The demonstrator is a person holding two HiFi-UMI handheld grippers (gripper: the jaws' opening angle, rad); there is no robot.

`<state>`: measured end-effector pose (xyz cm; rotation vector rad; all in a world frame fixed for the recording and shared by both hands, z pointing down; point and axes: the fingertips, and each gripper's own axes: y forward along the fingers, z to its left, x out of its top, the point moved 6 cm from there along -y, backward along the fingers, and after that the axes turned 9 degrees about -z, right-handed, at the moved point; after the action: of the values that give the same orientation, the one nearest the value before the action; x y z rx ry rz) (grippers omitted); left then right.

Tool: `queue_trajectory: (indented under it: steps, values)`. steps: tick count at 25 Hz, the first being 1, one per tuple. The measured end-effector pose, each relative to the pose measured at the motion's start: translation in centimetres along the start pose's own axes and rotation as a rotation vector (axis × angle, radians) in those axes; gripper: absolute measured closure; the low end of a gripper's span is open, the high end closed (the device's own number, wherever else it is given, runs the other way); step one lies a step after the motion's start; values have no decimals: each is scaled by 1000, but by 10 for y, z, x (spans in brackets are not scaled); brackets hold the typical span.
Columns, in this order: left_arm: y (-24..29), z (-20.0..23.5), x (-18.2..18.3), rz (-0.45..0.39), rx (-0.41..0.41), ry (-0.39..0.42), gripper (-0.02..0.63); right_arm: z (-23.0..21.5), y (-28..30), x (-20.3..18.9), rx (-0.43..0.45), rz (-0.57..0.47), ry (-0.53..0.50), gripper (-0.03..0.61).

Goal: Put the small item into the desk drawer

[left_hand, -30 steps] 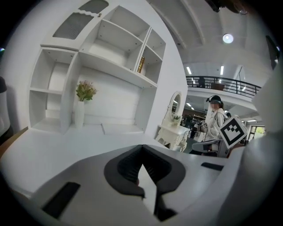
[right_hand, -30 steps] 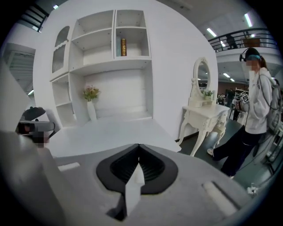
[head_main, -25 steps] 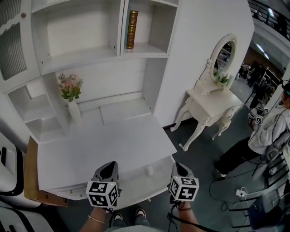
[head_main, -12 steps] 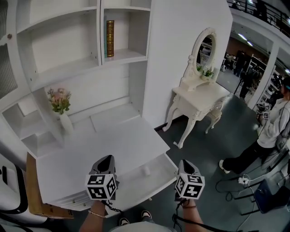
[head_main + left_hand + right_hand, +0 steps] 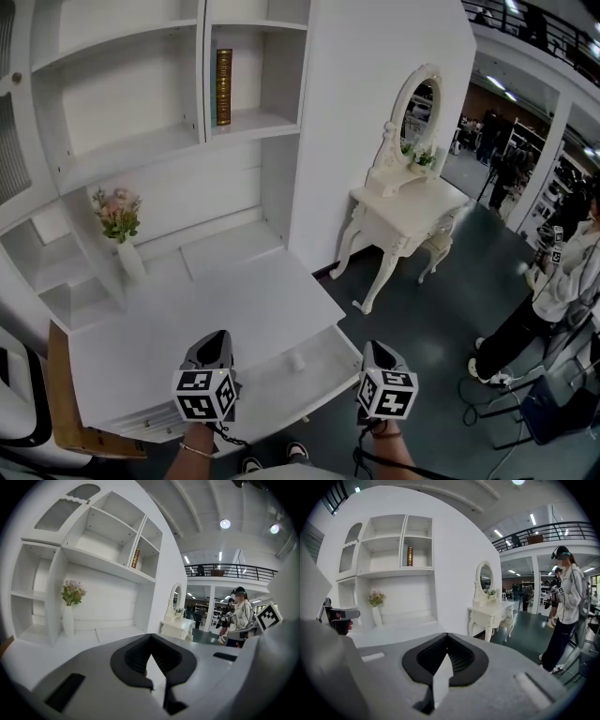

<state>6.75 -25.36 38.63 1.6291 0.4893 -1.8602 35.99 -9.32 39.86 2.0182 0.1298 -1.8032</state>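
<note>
The white desk (image 5: 187, 319) has its front drawer (image 5: 323, 370) pulled open. A small white item (image 5: 298, 359) lies inside it, near the middle. My left gripper (image 5: 214, 341) hovers above the drawer's left part, its jaws shut and empty. My right gripper (image 5: 374, 351) hangs just past the drawer's right end, also shut with nothing in it. The left gripper (image 5: 150, 637) in its own view and the right gripper (image 5: 447, 637) in its own view show only closed jaws, pointing over the desk toward the shelves. The item is hidden in both gripper views.
A vase of flowers (image 5: 120, 236) stands at the desk's back left under white shelves holding a brown book (image 5: 223, 86). A white dressing table with a mirror (image 5: 403, 197) stands to the right. A person (image 5: 558, 281) stands farther right. A wooden board (image 5: 58, 394) leans at the desk's left end.
The head view has swung, so the desk and shelves sit further left in the picture. Both grippers stay shut in front of the open drawer, and the small item has not moved.
</note>
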Motion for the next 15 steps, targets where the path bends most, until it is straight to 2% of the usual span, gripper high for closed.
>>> queue_trajectory:
  steps: [15]
  values:
    - [2,5,-3,10,-4,-9,620,7,0,0,1,8,2,572]
